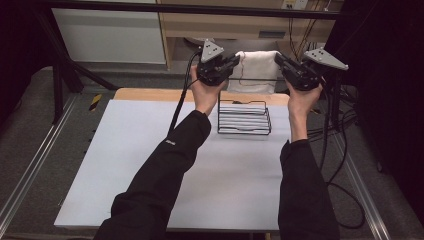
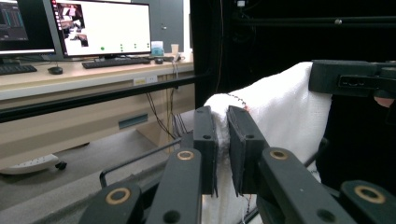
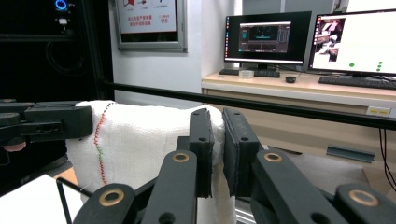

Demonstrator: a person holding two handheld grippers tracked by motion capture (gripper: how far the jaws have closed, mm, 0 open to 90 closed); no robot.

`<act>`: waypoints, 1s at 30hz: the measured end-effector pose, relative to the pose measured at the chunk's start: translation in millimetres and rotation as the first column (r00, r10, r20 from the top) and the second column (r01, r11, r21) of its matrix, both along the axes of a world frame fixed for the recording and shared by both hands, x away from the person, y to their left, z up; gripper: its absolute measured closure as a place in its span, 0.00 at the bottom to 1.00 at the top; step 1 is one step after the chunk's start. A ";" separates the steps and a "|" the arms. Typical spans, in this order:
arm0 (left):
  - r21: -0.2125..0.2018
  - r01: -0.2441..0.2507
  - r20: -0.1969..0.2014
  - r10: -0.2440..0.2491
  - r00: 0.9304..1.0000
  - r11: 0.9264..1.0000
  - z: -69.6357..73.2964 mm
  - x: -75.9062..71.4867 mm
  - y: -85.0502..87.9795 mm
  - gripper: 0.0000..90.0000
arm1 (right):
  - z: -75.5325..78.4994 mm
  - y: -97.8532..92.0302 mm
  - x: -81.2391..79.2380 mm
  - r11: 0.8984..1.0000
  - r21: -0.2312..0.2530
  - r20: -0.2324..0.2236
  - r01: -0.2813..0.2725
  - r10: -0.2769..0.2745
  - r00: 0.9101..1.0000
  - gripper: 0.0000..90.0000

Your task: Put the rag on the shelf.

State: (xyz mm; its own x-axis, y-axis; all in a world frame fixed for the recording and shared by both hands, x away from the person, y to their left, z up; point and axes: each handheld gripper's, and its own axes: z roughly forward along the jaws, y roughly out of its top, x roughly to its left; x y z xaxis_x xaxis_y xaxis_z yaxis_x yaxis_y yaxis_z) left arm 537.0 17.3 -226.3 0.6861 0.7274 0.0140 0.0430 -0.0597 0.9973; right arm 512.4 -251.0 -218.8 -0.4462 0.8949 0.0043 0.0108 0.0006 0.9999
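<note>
At the bottom of the high view two dark sleeves (image 1: 165,170) rose from the lower edge over the pale tabletop (image 1: 125,165), which filled the middle of the frame. Farther up, right of centre, a black wire rack (image 1: 244,120) stood on that surface, between the two forearms.

Beyond it, in the upper middle, the left gripper (image 1: 233,64) and the right gripper (image 1: 278,60) were held up at about the same height, jaws pointing toward each other. Between them hung a white towel (image 1: 257,70), stretched out above the rack's far side.

In the left gripper view the left gripper (image 2: 223,154) had its jaws clamped on one upper corner of the towel (image 2: 280,116), the cloth pinched thinly between the pads. The right gripper view showed the right gripper (image 3: 218,154) likewise closed on the opposite upper corner of the towel (image 3: 144,140), whose red-and-green stitched edge ran down at the left of the frame.

Farthest back, in the upper part of both gripper views, a desk (image 3: 299,88) carried lit monitors (image 3: 266,37) and keyboards.
</note>
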 end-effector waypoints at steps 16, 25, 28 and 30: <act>0.004 0.039 -0.014 -0.039 0.999 0.999 -9.4 -13.5 9.9 0.91 | -7.5 4.4 -12.4 1.000 -0.015 -0.013 -0.025 0.025 1.000 0.92; 0.024 0.052 -0.020 -0.052 0.998 0.998 -11.6 -20.4 11.9 0.91 | -10.9 3.2 -23.2 0.999 -0.026 -0.021 -0.041 0.041 0.999 0.91; 0.026 0.060 -0.022 -0.059 0.998 0.998 -12.9 -23.5 13.8 0.91 | -11.7 3.6 -27.6 0.998 -0.033 -0.027 -0.048 0.047 0.999 0.91; 0.032 0.063 -0.024 -0.062 0.998 0.998 -14.1 -25.7 15.3 0.91 | -12.7 3.9 -30.7 0.998 -0.039 -0.030 -0.053 0.052 0.998 0.91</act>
